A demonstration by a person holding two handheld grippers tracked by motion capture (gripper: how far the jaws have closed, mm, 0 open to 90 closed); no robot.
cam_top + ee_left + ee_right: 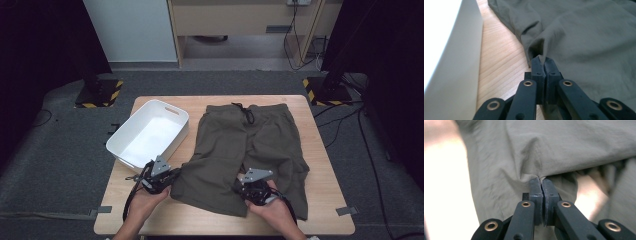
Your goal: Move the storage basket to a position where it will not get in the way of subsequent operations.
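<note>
Two grippers are mine: the left gripper (541, 60) pinches the olive shorts (245, 150) at their outer hem, the right gripper (541, 181) clamps the inner hem, shorts flat on the table (325, 200) beside a white bin (147, 132).

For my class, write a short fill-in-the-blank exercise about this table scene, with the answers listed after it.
1. The shorts are olive ____ in colour.
2. The white bin lies to the ____ of the shorts in the high view.
3. The left gripper is ____ on a fold of the shorts.
4. The shorts lie on a ____ table.

Answers: green; left; shut; wooden
</note>
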